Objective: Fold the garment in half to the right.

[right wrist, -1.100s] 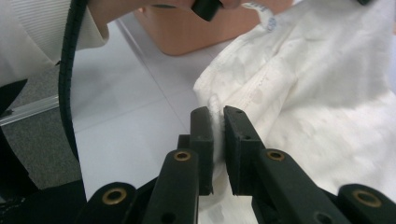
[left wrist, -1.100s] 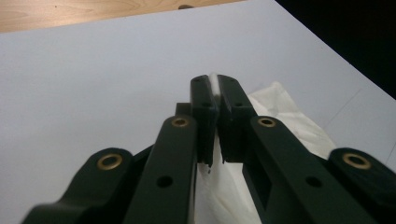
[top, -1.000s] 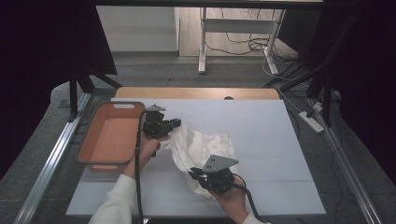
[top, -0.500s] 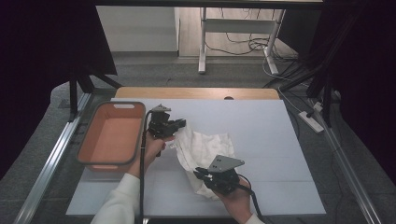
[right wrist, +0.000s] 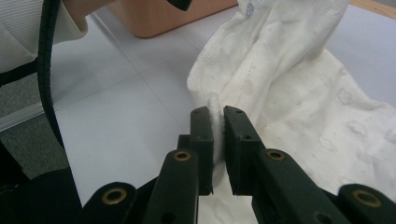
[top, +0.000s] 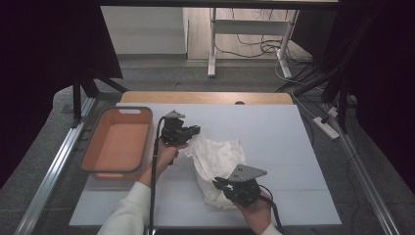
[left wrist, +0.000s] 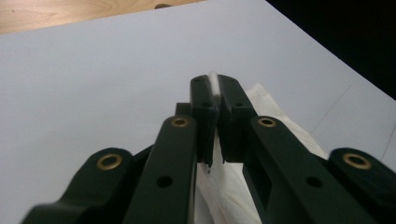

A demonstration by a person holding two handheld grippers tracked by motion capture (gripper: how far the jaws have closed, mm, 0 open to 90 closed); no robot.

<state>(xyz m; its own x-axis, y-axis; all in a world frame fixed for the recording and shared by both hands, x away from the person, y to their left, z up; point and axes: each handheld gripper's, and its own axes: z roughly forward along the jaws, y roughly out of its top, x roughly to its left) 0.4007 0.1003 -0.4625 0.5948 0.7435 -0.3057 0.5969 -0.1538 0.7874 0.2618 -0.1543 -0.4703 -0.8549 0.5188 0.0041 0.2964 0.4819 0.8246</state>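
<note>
— On the white table top [top: 293,147], just right of the orange bin [top: 116,142], lies the white cloth [top: 218,159], crumpled in a loose heap between the two hands. How would one expect it to handle?

— As a light, limp thing. It looks like thin cotton with a stitched hem and a faint embossed pattern; it sags and folds wherever nothing carries it. It should not slip much, and nothing about it seems fragile, though a hard tug could strain a seam.

— And the grip on it at present?

— Both tools have it. The left gripper [top: 188,131] sits at the far left corner of the heap, and in the left gripper view its jaws stand nearly together with a thin white edge of cloth [left wrist: 214,84] pinched between them. The right gripper [top: 221,183] is at the near edge; in the right gripper view a small ridge of the cloth [right wrist: 215,112] is squeezed between jaws that are almost closed.

— Are those good places to hold?

— Probably. A hem or corner is the sound choice, since the doubled, stitched edge gives the pads something firm to bite and lets the rest hang free. A pinch in the middle of the fabric would likely gather extra layers and drag the whole bundle.

— Any risk?

— Mainly that so narrow a bite pulls out if the hands spread too quickly, or that hidden folds stay bunched under the heap.
</note>
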